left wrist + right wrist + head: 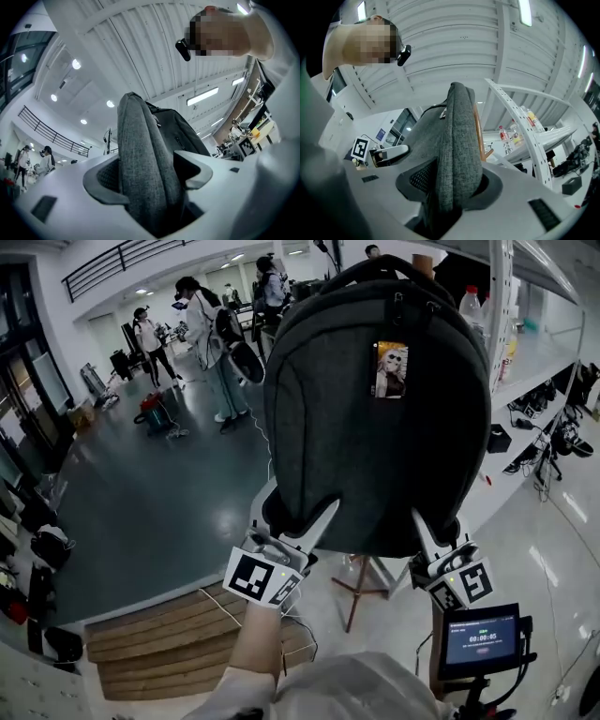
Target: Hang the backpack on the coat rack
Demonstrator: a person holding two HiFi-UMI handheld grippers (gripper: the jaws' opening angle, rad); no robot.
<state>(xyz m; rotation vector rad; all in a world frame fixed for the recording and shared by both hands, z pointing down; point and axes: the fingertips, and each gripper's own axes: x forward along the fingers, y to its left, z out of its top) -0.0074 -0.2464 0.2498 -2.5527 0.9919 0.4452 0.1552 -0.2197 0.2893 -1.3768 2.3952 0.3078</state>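
Note:
A dark grey backpack [375,409] with a small picture tag on its front is held up high, top handle uppermost. My left gripper [298,519] is shut on its lower left corner and my right gripper [433,532] on its lower right corner. In the left gripper view a thick fold of grey fabric [145,159] fills the space between the pads of the left gripper [150,183]. The right gripper [452,183] pinches a similar fold [457,140]. The coat rack's wooden pole [478,133] rises just behind the bag; its wooden legs [361,589] show below the bag.
A white metal shelf unit [525,362] with bottles [472,304] stands at the right. Wooden steps [169,634] lie at the lower left. Several people [211,334] stand on the dark floor at the back left. A small screen [481,638] sits below my right gripper.

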